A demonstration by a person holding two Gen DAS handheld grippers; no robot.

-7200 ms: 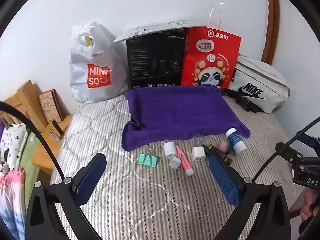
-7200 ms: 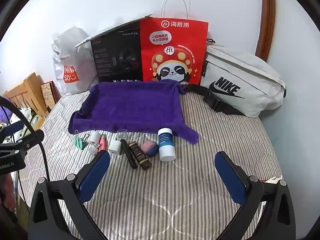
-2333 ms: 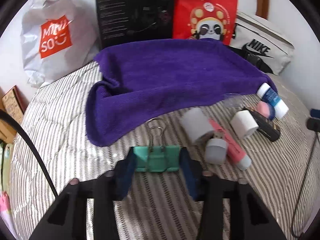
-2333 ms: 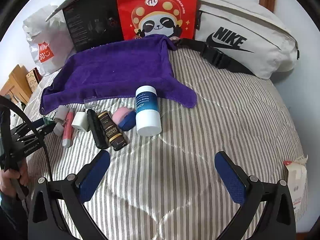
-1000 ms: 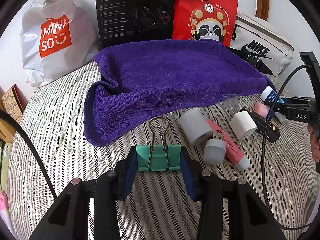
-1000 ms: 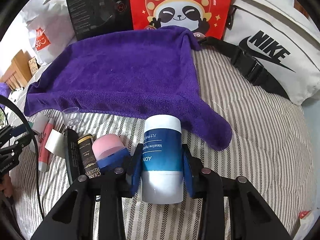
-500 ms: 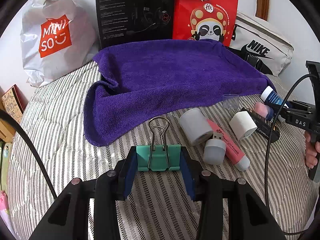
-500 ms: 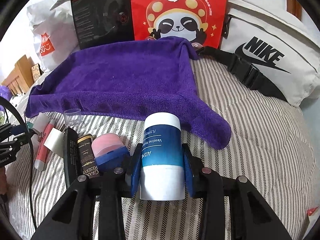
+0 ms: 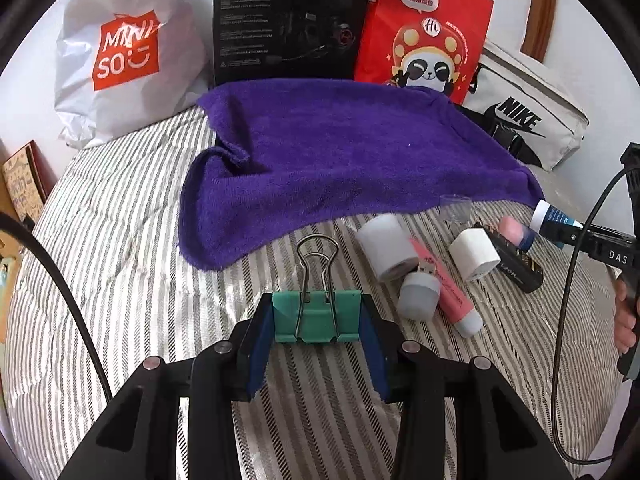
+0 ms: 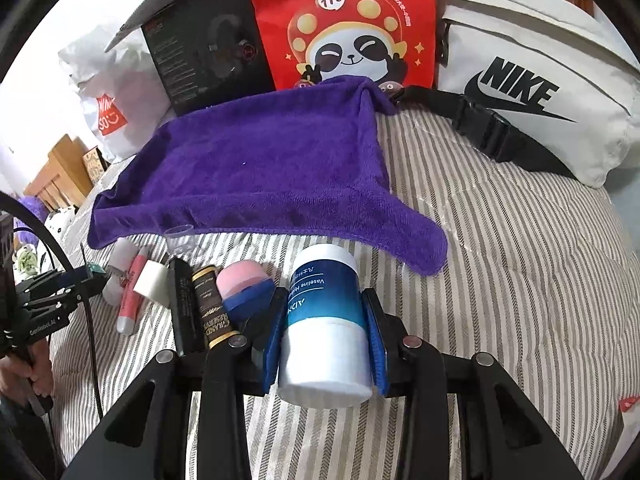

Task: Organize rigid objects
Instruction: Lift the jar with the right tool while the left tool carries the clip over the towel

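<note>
My left gripper (image 9: 316, 320) is shut on a green binder clip (image 9: 316, 318) whose wire handles point toward the purple towel (image 9: 344, 160). My right gripper (image 10: 326, 338) is shut on a blue-and-white Vaseline bottle (image 10: 324, 328), held just above the striped bed, near the towel's (image 10: 260, 172) front corner. Left of the bottle lie a pink-and-blue sponge (image 10: 244, 286), a brown tube (image 10: 212, 306), a black tube (image 10: 184, 304), a white cube (image 10: 152, 280) and a pink marker (image 10: 130, 298). In the left wrist view a white roll (image 9: 386, 246) and a grey USB plug (image 9: 418, 292) lie by the marker (image 9: 448, 292).
A red panda bag (image 10: 344, 20), a black headset box (image 10: 208, 44), a white Miniso bag (image 9: 120, 48) and a white Nike bag (image 10: 532, 80) line the wall behind the towel. A small clear cup (image 10: 180, 236) stands at the towel's front edge. Striped bedding (image 10: 520, 260) lies bare to the right.
The right gripper has lifted the bottle slightly and tipped toward the towel. The left gripper still holds the clip in about the same place.
</note>
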